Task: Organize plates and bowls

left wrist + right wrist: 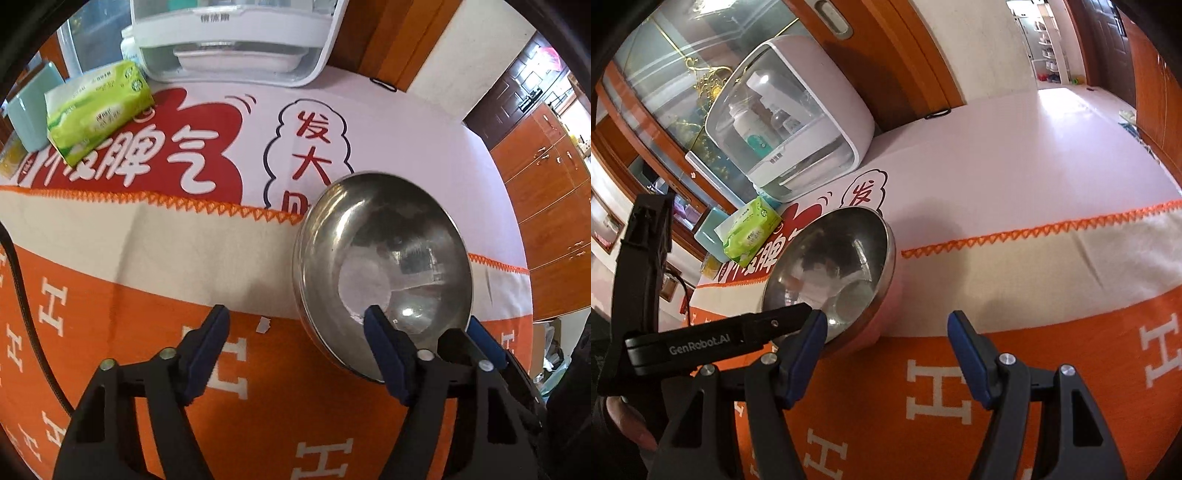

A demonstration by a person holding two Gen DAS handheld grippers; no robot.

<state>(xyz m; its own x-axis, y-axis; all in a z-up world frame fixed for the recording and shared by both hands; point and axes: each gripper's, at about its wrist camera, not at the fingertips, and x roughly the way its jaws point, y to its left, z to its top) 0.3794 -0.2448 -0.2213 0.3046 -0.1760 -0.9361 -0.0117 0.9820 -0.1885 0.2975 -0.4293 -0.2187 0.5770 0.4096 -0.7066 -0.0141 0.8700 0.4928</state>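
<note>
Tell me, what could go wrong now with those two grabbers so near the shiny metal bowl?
The left gripper and right gripper crowd the same near edge of the steel bowl, so their fingers might knock together. The bowl looks smooth; a pinch on its thin rim could slip or tip it. A low finger might snag the orange cloth.

Steel bowl (384, 266) empty; tilted on the orange-and-cream cloth (147, 251)

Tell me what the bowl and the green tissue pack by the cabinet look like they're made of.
The bowl looks like polished stainless steel: silvery, with mirror-like reflections inside. The green tissue pack appears wrapped in thin glossy plastic film, creased and shiny, with white tissue, probably paper, at its opening.
</note>
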